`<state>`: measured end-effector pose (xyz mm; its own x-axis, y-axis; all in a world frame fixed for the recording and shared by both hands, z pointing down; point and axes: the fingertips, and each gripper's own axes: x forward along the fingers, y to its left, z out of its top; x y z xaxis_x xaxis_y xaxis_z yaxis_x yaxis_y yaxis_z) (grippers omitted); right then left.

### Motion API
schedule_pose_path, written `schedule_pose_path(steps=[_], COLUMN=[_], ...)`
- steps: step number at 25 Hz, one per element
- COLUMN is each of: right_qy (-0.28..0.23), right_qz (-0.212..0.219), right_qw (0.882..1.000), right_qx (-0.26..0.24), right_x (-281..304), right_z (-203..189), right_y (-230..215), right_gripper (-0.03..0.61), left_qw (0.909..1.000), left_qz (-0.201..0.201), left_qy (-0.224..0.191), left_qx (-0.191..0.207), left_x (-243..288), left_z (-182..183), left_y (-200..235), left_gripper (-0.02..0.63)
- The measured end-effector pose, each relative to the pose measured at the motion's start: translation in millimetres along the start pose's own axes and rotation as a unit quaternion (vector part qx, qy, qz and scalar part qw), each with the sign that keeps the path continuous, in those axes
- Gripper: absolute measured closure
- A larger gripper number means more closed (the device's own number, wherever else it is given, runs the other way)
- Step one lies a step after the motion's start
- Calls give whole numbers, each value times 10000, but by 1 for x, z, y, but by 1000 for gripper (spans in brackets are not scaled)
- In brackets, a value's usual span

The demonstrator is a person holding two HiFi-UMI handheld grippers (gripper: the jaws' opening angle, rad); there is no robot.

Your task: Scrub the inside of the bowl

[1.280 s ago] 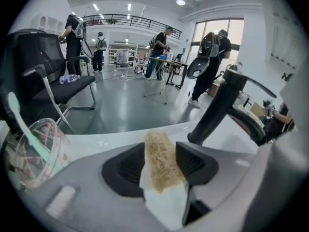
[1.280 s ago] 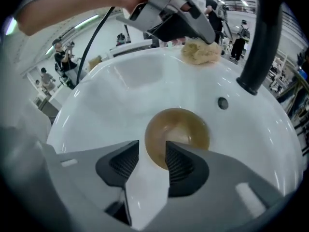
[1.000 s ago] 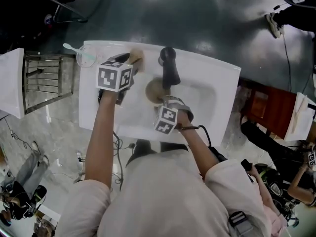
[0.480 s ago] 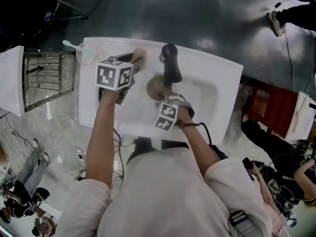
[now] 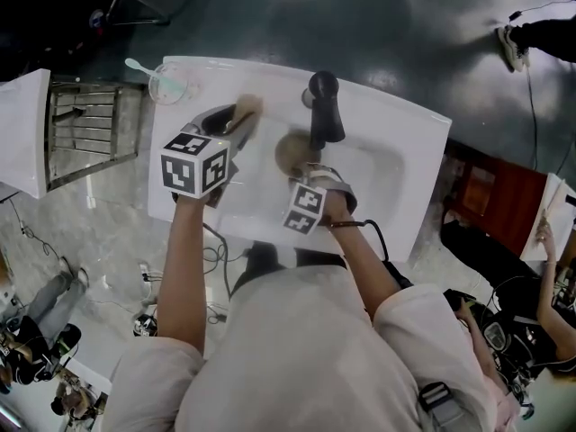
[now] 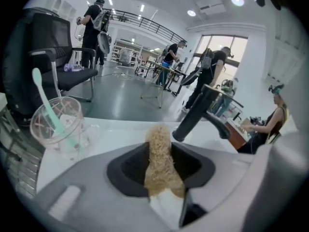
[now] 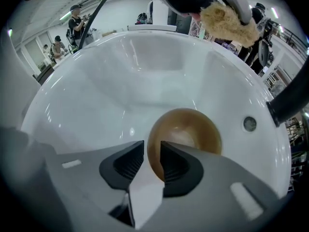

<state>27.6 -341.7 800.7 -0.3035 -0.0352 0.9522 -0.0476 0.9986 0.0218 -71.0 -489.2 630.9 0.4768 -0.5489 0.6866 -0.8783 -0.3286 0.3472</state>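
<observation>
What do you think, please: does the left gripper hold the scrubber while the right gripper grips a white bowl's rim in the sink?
The bowl is brown, not white, as the right gripper view shows. The rest holds: the left gripper has just closed on the scrubber, the right gripper on the bowl's rim.

Bowl (image 5: pixel 290 151) half hidden under faucet (image 5: pixel 326 106) and right gripper (image 5: pixel 308 176) in head view, near rim lost between its just-closing jaws; lower end of scrubber (image 6: pixel 159 153) buried in left gripper (image 5: pixel 232 122) jaws, also just closing; cup (image 6: pixel 57 124) contents blurred.
</observation>
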Motion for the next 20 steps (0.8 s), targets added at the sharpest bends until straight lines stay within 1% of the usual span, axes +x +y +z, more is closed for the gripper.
schedule_pose_path(steps=[3,6,9,13,20], right_qy=[79,171,222,267,138], right_qz=[-9,-26,-128,-274,-565], right_qw=[10000,9998,9997,9993,9983], right_qx=[-20,-14,-35,-29,71], right_x=[4,3,6,8,-14], right_z=[4,9,11,25,30], right_y=[0,1,3,1,4], right_gripper=[496,526,531,545,560], left_qw=[9999,9999,9998,9998,9990], left_qz=[-32,-67,-65,-87,-127], left_qy=[-107,-93,-54,-59,-358], left_qx=[13,92,157,171,247], left_x=[-19,-38,-50,-70,-100], left_z=[-6,-15,-29,-44,-52], left_y=[-2,-7,-12,-10,-31], left_gripper=[471,471,471,471,471])
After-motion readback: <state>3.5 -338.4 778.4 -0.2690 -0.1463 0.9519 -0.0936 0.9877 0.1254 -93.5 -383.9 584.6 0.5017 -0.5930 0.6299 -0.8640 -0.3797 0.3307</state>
